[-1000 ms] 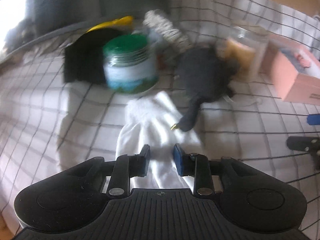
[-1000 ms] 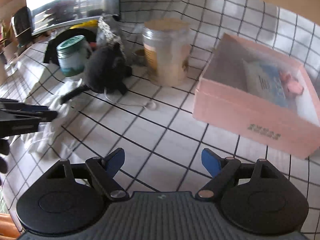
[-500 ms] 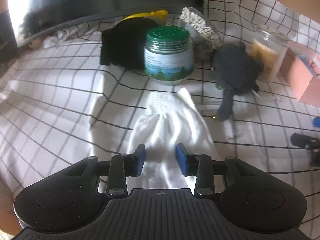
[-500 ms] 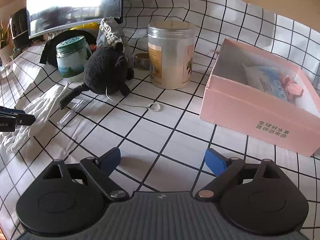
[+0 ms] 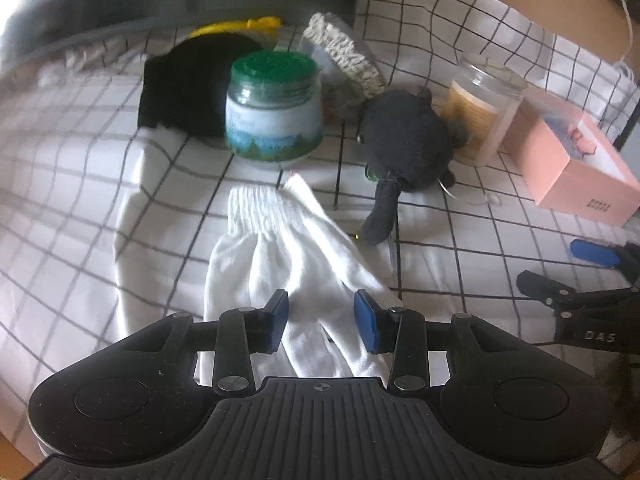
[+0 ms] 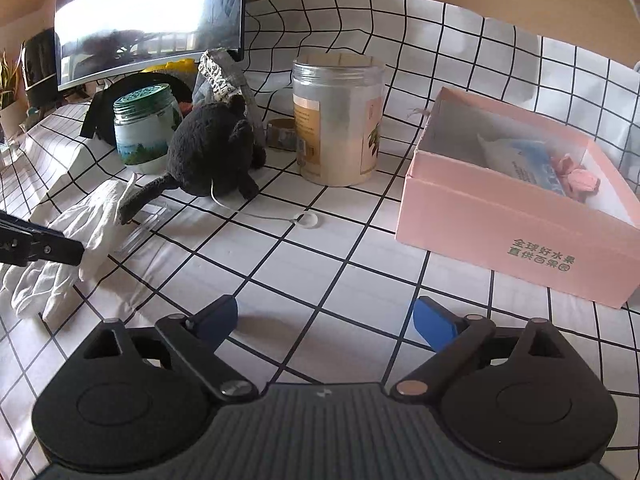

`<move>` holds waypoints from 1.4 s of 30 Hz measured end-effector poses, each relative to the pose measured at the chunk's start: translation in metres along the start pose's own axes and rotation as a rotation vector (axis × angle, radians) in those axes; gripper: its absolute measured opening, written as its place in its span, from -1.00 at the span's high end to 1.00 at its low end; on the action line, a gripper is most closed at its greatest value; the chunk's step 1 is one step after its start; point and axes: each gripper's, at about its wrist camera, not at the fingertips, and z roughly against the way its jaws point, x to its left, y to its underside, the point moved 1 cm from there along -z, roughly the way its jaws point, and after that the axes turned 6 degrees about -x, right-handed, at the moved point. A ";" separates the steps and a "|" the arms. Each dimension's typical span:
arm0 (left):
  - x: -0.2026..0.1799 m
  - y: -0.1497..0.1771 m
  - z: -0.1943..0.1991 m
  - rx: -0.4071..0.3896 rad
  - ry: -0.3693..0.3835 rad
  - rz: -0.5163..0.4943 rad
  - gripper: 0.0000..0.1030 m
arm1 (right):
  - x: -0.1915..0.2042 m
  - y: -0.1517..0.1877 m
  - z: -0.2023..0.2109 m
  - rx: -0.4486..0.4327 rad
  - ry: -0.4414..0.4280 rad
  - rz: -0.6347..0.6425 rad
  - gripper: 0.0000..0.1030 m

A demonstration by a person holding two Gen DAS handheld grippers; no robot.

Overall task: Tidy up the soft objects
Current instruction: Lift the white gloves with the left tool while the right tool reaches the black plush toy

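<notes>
White gloves lie flat on the checked cloth, also at the left of the right wrist view. My left gripper is open and straddles the gloves' finger end just above them. A black plush mouse sits beyond the gloves, its tail reaching toward them; it also shows in the right wrist view. An open pink box holds a blue packet and a pink soft item. My right gripper is wide open and empty over bare cloth in front of the box.
A green-lidded jar, a black cloth, a woven pad and a clear plastic jar stand behind the plush. A monitor rises at the back left. A small white ring on a cord lies mid-cloth.
My left gripper's jaws have opened wider over the gloves and the view has swung right. The right gripper has drawn back slightly and stayed open.
</notes>
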 end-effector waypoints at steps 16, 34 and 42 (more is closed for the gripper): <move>-0.011 0.006 -0.007 -0.020 0.022 -0.025 -0.09 | 0.001 0.000 -0.001 0.010 -0.017 0.008 -0.95; 0.001 0.005 -0.011 -0.045 -0.089 0.003 -0.04 | 0.001 -0.001 -0.003 0.021 -0.027 0.012 -0.99; 0.032 0.014 0.005 -0.104 -0.063 0.090 0.79 | 0.001 -0.002 -0.005 0.038 -0.036 0.024 -1.00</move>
